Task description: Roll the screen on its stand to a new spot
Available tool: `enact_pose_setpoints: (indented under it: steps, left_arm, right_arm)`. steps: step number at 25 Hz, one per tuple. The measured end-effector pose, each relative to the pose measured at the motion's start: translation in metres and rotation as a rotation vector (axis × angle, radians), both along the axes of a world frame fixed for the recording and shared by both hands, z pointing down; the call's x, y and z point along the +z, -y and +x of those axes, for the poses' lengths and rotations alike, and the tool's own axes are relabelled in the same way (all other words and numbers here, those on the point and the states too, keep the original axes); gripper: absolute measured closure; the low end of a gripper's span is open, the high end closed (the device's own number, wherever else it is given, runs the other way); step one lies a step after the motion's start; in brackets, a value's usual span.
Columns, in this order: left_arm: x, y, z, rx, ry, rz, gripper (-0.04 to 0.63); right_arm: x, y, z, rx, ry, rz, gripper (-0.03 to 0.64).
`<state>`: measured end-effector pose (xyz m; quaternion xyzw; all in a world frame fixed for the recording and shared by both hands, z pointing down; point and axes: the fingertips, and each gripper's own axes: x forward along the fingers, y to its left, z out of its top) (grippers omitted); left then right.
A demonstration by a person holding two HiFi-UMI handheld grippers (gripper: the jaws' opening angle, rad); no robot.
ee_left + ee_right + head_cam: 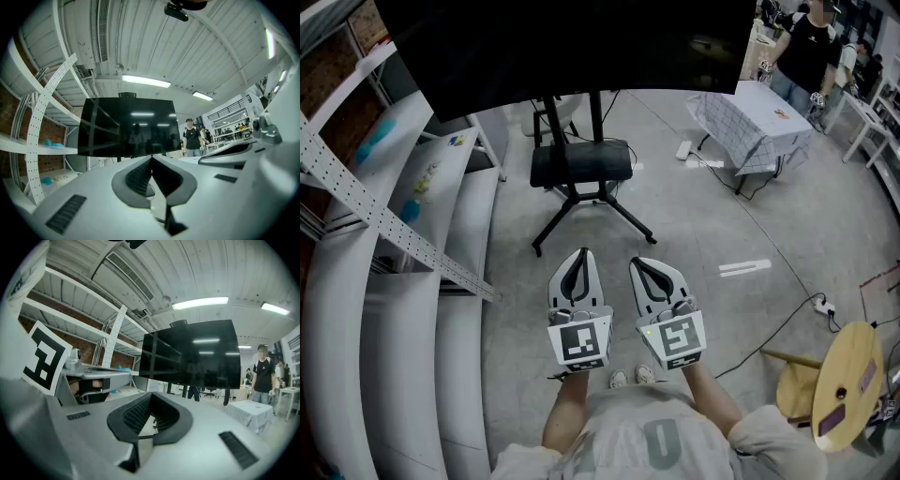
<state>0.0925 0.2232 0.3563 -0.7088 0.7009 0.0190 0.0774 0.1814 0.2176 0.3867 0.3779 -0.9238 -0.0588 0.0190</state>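
A large black screen (572, 47) stands ahead of me on a black stand (581, 164) with splayed legs and a shelf. It also fills the middle of the left gripper view as the screen (126, 126) and of the right gripper view as the screen (192, 357). My left gripper (582, 253) and right gripper (636, 263) are side by side, level, short of the stand's legs and touching nothing. Both are shut with nothing between the jaws. The stand's wheels are not discernible.
White metal shelving (394, 234) runs along the left. A cloth-covered table (750, 122) sits at the back right with a person (806, 52) behind it. Cables (787, 319) trail over the grey floor at right, near a round wooden stool (839, 384).
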Motion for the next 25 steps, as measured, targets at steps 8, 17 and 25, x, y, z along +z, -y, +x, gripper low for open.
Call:
enact_pose_setpoints:
  steps: [8,17,25]
  left_arm:
    - [0.001,0.002,0.003,0.004,0.000,0.009,0.581]
    - [0.010,-0.002,-0.023,0.005,-0.001,-0.022,0.581]
    - [0.023,0.010,-0.050,0.035,-0.027,-0.025,0.581]
  right_arm:
    - [0.003,0.002,0.000,-0.015,0.000,-0.001,0.598]
    - [0.000,0.004,-0.016,0.010,0.056,-0.011,0.598]
    - [0.013,0.017,-0.027,0.072,0.075,-0.034,0.598]
